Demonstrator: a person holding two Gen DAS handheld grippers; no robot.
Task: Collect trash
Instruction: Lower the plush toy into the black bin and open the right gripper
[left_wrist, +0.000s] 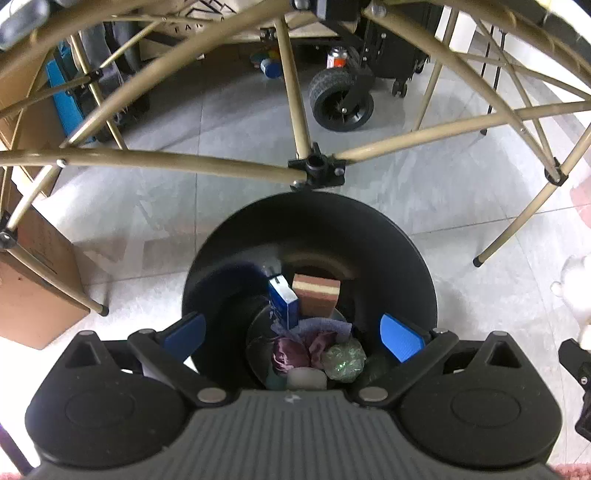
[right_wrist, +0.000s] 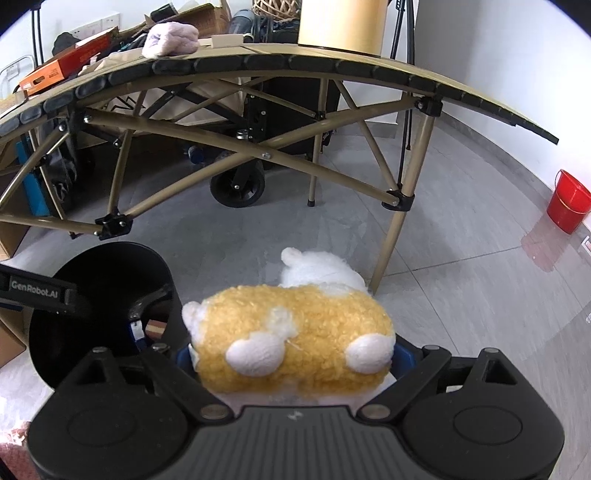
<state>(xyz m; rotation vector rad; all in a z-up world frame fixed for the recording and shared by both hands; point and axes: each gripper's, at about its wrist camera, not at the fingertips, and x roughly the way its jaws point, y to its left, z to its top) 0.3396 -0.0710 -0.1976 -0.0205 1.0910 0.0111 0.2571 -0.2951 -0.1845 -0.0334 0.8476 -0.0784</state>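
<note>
A round black trash bin (left_wrist: 310, 229) stands on the tiled floor, and my left gripper (left_wrist: 291, 334) hangs open right over its mouth. Nothing sits between its blue pads (left_wrist: 400, 338). Inside the bin lie a blue carton (left_wrist: 283, 302), a striped sponge (left_wrist: 317, 293), purple cloth (left_wrist: 314, 330) and a crumpled green wad (left_wrist: 345, 358). In the right wrist view my right gripper (right_wrist: 291, 354) is shut on a yellow and white plush toy (right_wrist: 295, 332), held just right of the same bin (right_wrist: 99, 266). The left gripper's body (right_wrist: 37, 290) reaches over the bin there.
A tan folding table (right_wrist: 295, 62) arches above, its legs and cross braces (left_wrist: 317, 166) close behind the bin. A black wheeled cart (left_wrist: 341, 99) stands under it. A cardboard box (left_wrist: 33, 280) sits to the left, a red bucket (right_wrist: 569, 201) far right.
</note>
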